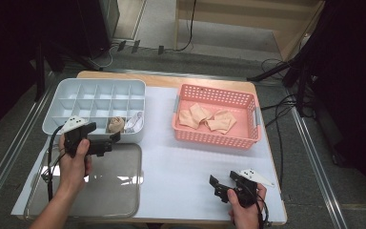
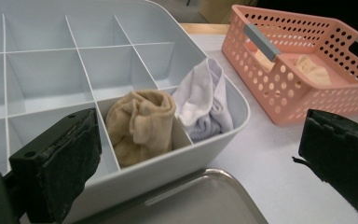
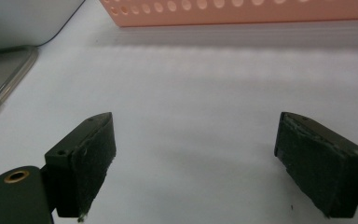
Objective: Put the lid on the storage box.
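A pale grey compartment box (image 1: 61, 90) stands at the back left. A rolled tan sock (image 1: 116, 124) (image 2: 142, 126) sits in one of its front-row compartments, and a white sock (image 1: 134, 122) (image 2: 205, 100) fills the front corner compartment beside it. My left gripper (image 1: 110, 144) (image 2: 200, 140) hovers just in front of the box's front wall, open, its jaws wide with nothing between them and the tan sock straight ahead. A pink basket (image 1: 214, 138) (image 2: 279, 70) holds several tan socks (image 1: 207, 118). My right gripper (image 1: 218, 187) (image 3: 193, 135) is open and empty above the white sheet near the front right.
A metal tray (image 1: 119, 191) (image 2: 205, 200) lies at the front left, under the left hand. A white sheet (image 1: 181, 162) covers the table between the tray and the basket. In the right gripper view the basket's base (image 3: 242, 9) is ahead and the tray's corner (image 3: 0, 79) at left.
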